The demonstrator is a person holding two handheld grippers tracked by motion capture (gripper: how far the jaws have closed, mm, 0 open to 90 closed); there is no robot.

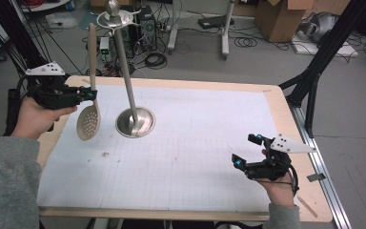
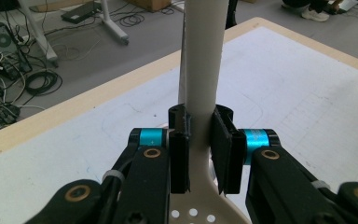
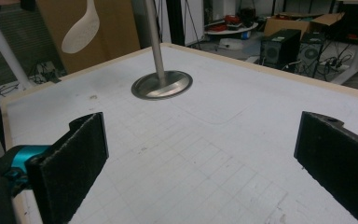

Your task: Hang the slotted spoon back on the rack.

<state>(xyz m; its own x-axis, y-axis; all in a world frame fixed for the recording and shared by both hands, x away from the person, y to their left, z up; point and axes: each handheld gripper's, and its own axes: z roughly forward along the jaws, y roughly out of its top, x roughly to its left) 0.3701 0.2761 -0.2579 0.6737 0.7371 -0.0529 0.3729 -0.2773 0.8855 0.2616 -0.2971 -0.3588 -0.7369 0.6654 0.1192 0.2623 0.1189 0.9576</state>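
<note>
Presently, entry one: the left gripper (image 1: 91,94) was clamped on the neck of a cream slotted spoon (image 1: 89,114), pads pinching the handle just above the perforated bowl, as the left gripper view confirmed (image 2: 200,140). I held the spoon upright, bowl down and handle rising towards the top of the metal stand (image 1: 134,121), with the bowl hanging clear above the left part of the table (image 1: 276,102), just beside the stand's round base. Entry two: the stand, a steel post on a disc foot, carried a cap with hooks (image 1: 116,18) at its top; the spoon's handle end stood near that cap but apart from it. I judged the step in hand to be hanging the spoon there, though I could not make out a hole in the handle end. Entry three: the right gripper (image 1: 246,151) sat idle near the right front of the table, its jaws wide and nothing between them, the white gridded mat (image 3: 205,154) showing through the gap. Handling note: to do it well, I reckoned I should keep the pinch firm, since the smooth handle could swivel in the pads; raise the spoon so its tip cleared a hook, approach slowly from the side, and avoid knocking the post, which looked easy to tip. The free gripper could steady the base if needed.
</note>
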